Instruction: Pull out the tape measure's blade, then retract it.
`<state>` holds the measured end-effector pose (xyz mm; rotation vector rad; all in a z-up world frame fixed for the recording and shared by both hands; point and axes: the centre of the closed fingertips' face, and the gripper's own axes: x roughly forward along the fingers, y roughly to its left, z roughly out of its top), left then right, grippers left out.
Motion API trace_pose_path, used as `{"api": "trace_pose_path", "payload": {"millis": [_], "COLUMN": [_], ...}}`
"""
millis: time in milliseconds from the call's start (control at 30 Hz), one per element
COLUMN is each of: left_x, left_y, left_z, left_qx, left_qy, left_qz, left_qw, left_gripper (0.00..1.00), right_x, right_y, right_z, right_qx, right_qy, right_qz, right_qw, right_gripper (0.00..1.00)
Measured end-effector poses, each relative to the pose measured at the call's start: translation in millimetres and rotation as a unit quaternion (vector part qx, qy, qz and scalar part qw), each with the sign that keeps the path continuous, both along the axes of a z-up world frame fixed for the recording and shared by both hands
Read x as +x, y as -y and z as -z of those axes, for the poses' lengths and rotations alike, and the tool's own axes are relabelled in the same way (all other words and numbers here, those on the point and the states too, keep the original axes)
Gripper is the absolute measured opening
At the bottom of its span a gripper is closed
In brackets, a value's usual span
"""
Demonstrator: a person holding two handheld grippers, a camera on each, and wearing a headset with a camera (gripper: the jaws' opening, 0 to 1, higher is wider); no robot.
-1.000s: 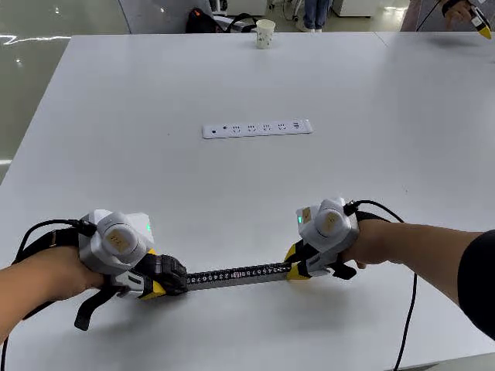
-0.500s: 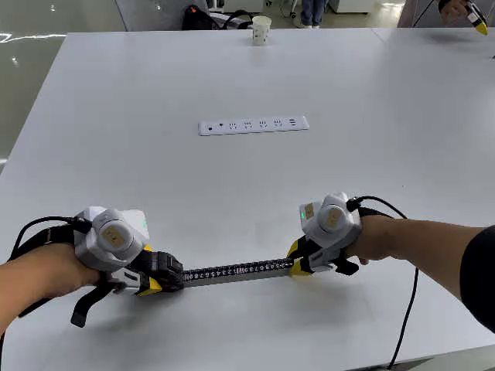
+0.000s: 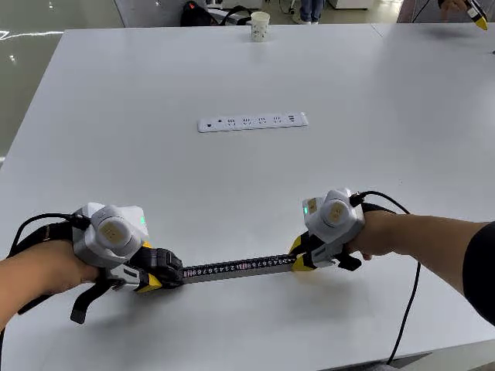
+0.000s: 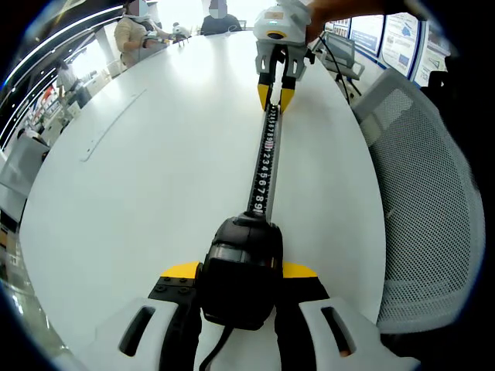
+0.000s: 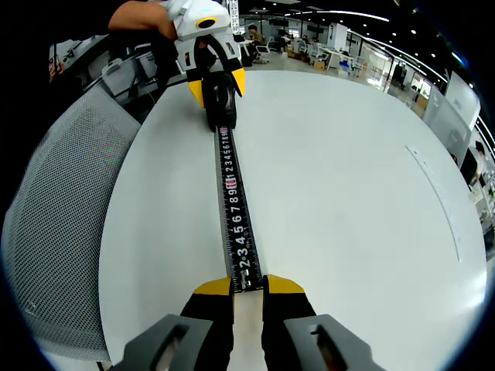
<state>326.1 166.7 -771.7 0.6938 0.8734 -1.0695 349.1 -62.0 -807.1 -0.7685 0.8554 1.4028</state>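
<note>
A black tape measure case (image 3: 166, 268) rests on the white table (image 3: 232, 193) near its front edge, and my left gripper (image 3: 155, 277) is shut on it. In the left gripper view the case (image 4: 240, 267) sits between my yellow-tipped jaws (image 4: 240, 272). The numbered blade (image 3: 240, 268) runs out to the right, low over the table. My right gripper (image 3: 300, 261) is shut on the blade's end. The right gripper view shows the blade (image 5: 233, 193) running from my gripper (image 5: 248, 286) to the case (image 5: 219, 100) in the left gripper (image 5: 216, 83).
A white power strip (image 3: 247, 121) lies mid-table, and a paper cup (image 3: 260, 25) stands at the far edge. A grey mesh chair (image 4: 418, 193) stands just off the table's near edge. Cables trail from both grippers.
The two grippers stand slightly further apart than a second ago, and a little more blade shows between them. The head camera has tilted a bit.
</note>
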Motion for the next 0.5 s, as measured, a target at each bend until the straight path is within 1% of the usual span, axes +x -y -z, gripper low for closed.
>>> {"api": "trace_pose_path", "payload": {"millis": [200, 500], "left_x": [-0.6, -1.0], "left_y": [0.2, 0.7], "left_z": [-0.4, -0.5], "left_qx": [-0.001, -0.001], "left_qy": [0.000, 0.001], "left_qz": [0.001, 0.000], "left_qw": [1.0000, 1.0000], "left_gripper": [0.31, 0.31], "right_x": [-0.5, 0.8], "right_y": [4.8, 14.0], "right_z": [-0.6, -0.6], "right_qx": [-0.005, -0.013], "right_qy": [0.004, 0.002], "right_qz": [0.001, 0.007], "right_qw": [1.0000, 0.9999], "right_gripper": [0.09, 0.09]}}
